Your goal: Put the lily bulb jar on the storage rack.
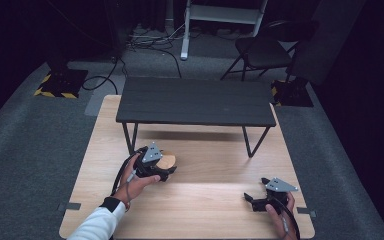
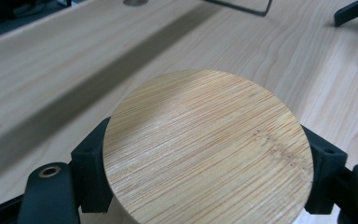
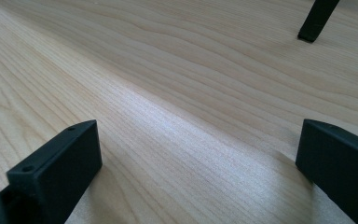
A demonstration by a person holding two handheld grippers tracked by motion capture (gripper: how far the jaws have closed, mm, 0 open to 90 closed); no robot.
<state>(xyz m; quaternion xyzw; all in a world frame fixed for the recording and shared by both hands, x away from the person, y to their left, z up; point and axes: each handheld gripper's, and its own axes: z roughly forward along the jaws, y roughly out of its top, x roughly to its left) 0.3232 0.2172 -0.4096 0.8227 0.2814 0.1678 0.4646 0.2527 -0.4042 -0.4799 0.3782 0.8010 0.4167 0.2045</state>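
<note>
the left hand [image 1: 139, 184], in a white sleeve [image 1: 98, 222], reaches in from the near left and holds the left gripper [image 1: 166, 170], whose jaws are clamped on a round wooden disc [image 2: 208, 148]. the right hand [image 1: 280, 210] at the near right holds the right gripper [image 1: 251, 199] low, pointing left, jaws spread wide apart.

Bamboo disc [image 2: 207, 149] — tan, fine-striped — black jaws.

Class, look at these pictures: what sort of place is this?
Probably a recording studio or lab: dark curtained walls, cables across grey carpet, hazard-taped stand bases, and a wooden table set for handheld-gripper work.
</note>
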